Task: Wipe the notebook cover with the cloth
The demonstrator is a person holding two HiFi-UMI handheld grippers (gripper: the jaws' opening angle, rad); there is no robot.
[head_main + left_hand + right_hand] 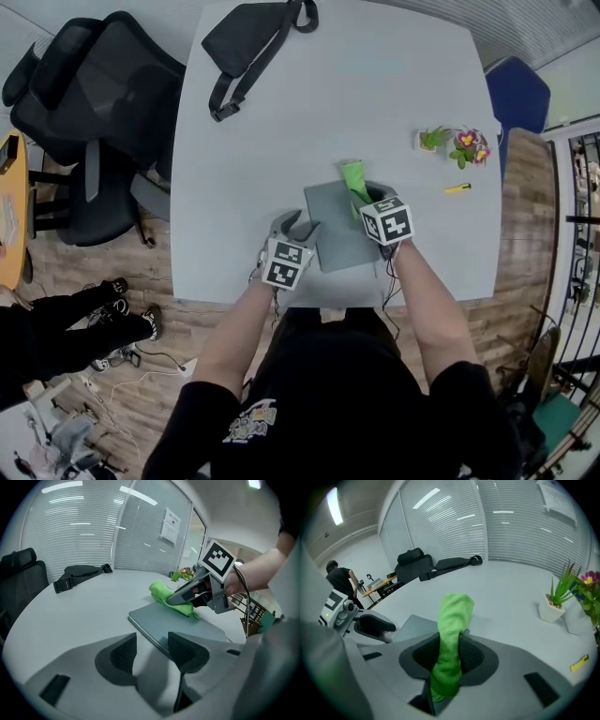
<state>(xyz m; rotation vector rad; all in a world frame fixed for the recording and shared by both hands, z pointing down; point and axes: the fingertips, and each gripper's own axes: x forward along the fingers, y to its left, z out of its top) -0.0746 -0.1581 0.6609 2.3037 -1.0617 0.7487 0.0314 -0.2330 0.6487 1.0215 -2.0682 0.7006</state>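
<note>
Arms reach out from the person's black shirt at the bottom of the head view, with a gripper in each hand. The left gripper [298, 225] is at the left edge of the grey notebook [337, 234]. The left gripper view shows what the head view cannot: its two jaws stand apart and hold nothing. The notebook's corner lies just past them. It is hard to tell if a jaw touches it.

The notebook lies flat on the white table [375, 84], close to the person. The right gripper [368, 195] is over its far right corner. From above, the marker cube hides the jaws, and only the tip of the green cloth [354, 176] pokes out. The right gripper view shows the jaws squeezed tight on the cloth. From the side, the left gripper view shows the cloth resting on the notebook.

A black chair [94, 103] stands left of the table, and a black bag [248, 37] lies at the far side. To the right are a little green plant [433, 139], a flower pot [469, 145] and a yellow thing [457, 187] too small to make out. A blue chair [516, 94] is partly hidden by the table.
</note>
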